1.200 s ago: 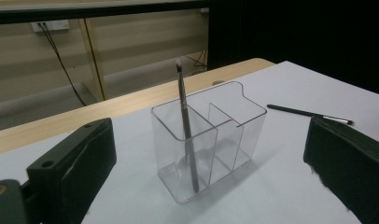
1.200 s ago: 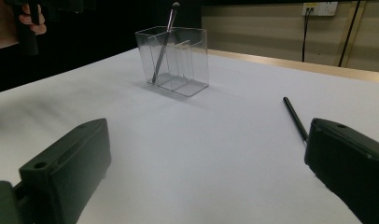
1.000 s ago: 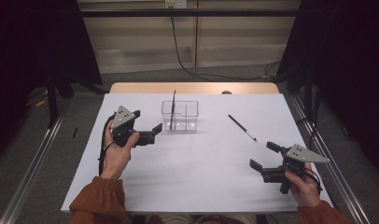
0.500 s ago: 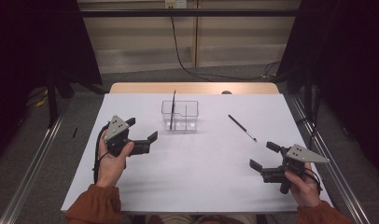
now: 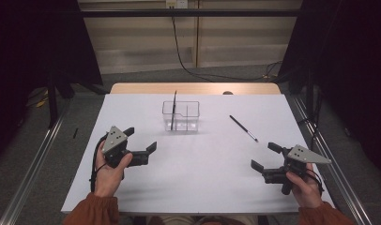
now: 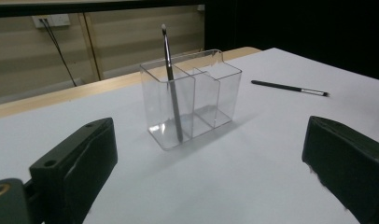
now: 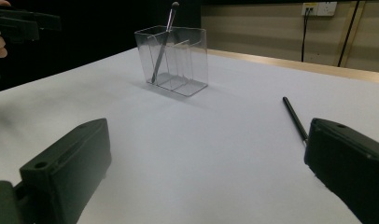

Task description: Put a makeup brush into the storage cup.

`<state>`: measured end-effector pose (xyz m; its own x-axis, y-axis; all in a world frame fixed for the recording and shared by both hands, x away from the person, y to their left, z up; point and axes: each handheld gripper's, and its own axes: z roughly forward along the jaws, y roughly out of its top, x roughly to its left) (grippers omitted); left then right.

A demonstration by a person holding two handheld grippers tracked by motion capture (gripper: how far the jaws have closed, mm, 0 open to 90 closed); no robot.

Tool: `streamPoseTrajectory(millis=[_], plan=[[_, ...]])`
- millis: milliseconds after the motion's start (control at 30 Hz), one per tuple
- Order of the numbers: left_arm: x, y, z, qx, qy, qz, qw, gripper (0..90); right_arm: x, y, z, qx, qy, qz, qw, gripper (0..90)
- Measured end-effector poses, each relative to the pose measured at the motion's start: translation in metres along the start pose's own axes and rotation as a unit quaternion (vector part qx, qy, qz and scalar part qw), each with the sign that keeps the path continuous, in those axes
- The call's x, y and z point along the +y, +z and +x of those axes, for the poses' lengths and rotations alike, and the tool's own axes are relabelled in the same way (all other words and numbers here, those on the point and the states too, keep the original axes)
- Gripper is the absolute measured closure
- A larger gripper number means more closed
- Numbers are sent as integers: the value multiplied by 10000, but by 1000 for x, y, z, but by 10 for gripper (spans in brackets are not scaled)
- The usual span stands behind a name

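Since the earlier frames the left tongs [image 5: 140, 139] had drawn back from the clear organizer [image 5: 181, 116] toward the near left of the tabletop [image 5: 202, 187]; the right tongs [image 5: 263, 157] had held their place at the near right.

Nearest the person: left tongs held in the left hand [image 5: 111, 171], jaws apart, nothing between them, pointing toward the organizer across bare white surface. Right tongs held in the right hand [image 5: 305, 187], jaws likewise apart and empty, low over the tabletop.

Mid-field, right of centre: one loose brush [image 5: 243, 128] lay flat on the tabletop, dark handle toward the far side, pale ferrule end toward the near right. It lay well apart from both tongs and apart from the organizer. In the right gripper view the loose brush [image 7: 294, 119] ran just beside the right-hand jaw in the picture, not between the jaws.

Farther: organizer stood upright near the tabletop's centre-far area, several compartments. A second brush [image 6: 171, 79] stood in its leftmost compartment as seen from the left gripper view, handle end down on the floor of the compartment, tip up and above the rim, leaning slightly.

Beyond: wooden edge of the table [image 5: 193, 88], then a wall with a hanging cable [image 5: 179, 51].
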<state>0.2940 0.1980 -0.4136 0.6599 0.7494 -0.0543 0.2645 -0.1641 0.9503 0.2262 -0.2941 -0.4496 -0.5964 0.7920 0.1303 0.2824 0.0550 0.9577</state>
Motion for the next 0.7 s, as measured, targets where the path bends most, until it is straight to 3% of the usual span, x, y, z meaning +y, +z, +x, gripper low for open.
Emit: streamPoseTrajectory(millis=[67, 233, 700], plan=[[-1, -3, -2, 66, 114, 19, 9999, 33, 0, 0, 0, -3, 0, 4, 10000, 0], [-5, -10, -2, 80, 122, 0, 9999, 32, 0, 0, 0, -9, 6, -6, 10000, 0], [-25, -35, 6, 301, -103, -117, 9994, 32, 1, 1, -1, -35, 27, -19, 10000, 0]])
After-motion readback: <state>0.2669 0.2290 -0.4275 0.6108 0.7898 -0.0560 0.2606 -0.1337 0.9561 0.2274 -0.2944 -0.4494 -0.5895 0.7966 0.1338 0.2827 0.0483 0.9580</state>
